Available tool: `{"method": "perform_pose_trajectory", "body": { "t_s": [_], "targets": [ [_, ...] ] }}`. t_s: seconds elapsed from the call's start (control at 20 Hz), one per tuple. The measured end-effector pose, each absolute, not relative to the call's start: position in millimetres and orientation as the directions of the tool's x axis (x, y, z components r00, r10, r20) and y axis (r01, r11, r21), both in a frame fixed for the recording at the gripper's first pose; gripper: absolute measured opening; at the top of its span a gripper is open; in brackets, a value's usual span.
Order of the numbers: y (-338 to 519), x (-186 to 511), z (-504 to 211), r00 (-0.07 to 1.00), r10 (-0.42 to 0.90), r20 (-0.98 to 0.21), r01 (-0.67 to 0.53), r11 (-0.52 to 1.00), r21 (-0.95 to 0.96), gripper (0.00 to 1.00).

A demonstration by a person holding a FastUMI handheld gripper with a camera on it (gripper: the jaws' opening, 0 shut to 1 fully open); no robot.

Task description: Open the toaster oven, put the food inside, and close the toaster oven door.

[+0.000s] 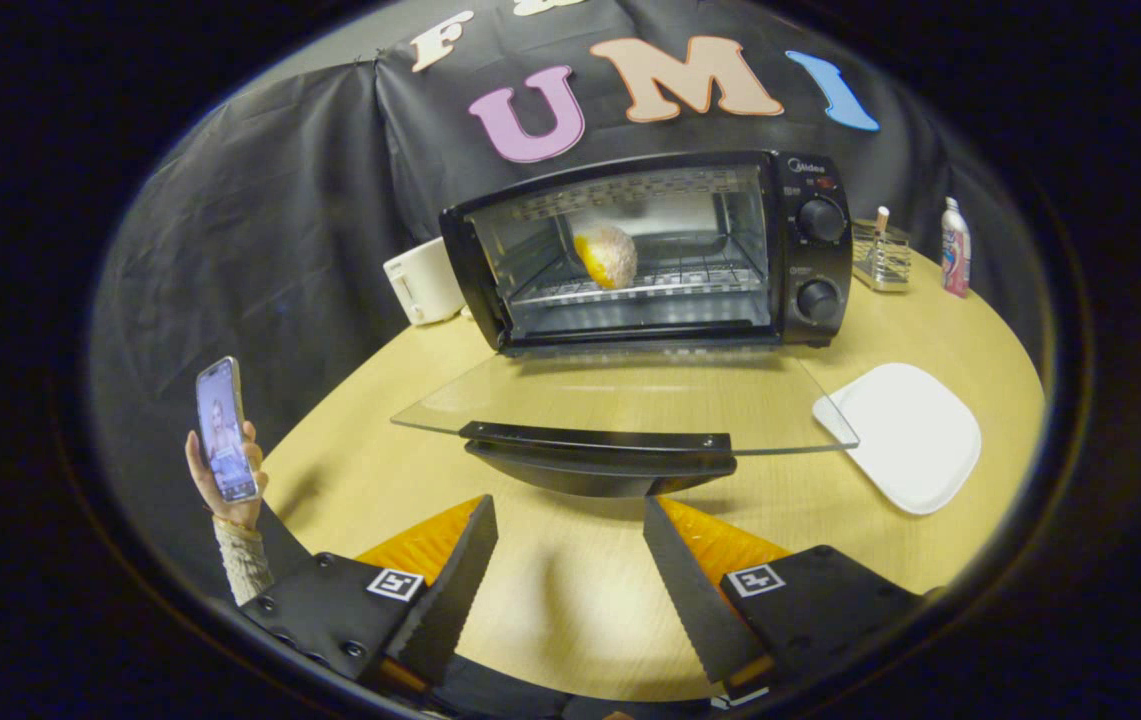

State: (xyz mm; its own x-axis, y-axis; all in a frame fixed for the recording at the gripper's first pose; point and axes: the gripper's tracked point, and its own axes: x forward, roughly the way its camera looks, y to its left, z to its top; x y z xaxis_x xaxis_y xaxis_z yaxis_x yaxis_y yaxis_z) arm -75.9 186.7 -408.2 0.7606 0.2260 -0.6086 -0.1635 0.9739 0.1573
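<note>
Toaster oven [650, 250] standing open in the upper middle of the frame — glass door [620, 405] lying flat over the table [570, 590].

The food [607, 256] is sitting on the rack inside; a white plate [905, 435] is lying at right; the gripper [570, 570] is hovering low in the frame, fingers spread apart, gripping nothing — a hand [220, 480] is holding up a phone [226, 430] at lower left.

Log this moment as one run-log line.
stage: door left to close | food: on oven rack | door: open flat | gripper: open, empty, just short of door handle
</note>
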Motion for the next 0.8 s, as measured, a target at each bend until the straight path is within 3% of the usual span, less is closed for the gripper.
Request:
{"method": "perform_pose_trajectory", "body": {
  "t_s": [0.35,0.8],
  "targets": [
    [174.9,-44.7,-380.0,0.833,0.169,-0.527,-0.112,0.984,0.139,0.94],
    [186.7,9.9,-327.8,0.890,0.195,-0.412,-0.134,0.976,0.172,0.97]
  ]
}}
